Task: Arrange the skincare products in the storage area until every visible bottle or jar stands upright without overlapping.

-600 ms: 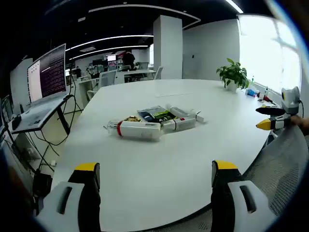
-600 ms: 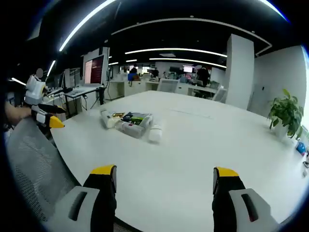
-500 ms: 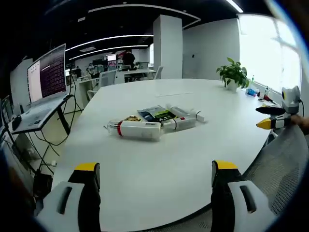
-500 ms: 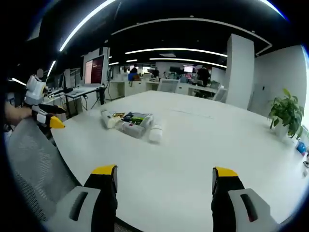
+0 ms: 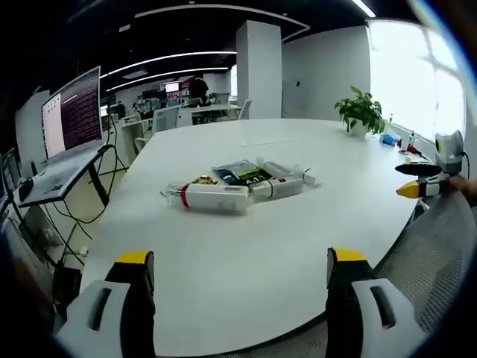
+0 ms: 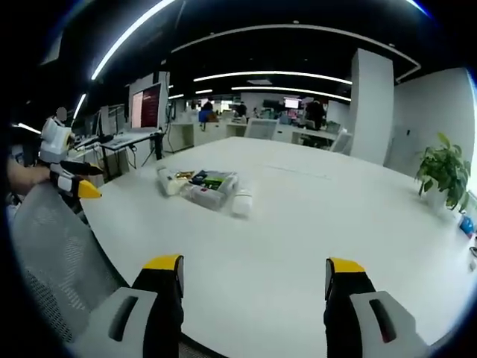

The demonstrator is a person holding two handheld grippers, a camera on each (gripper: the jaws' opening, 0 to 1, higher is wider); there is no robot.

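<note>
My left gripper is released, its jaws wide apart with nothing in them. My right gripper is released too. The skincare products lie on their sides in a small pile on the white table, well ahead of both claws. A potted plant stands far off.

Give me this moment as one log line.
left gripper: open, empty | right gripper: open, empty | skincare products: lying clustered on white table, none upright
</note>
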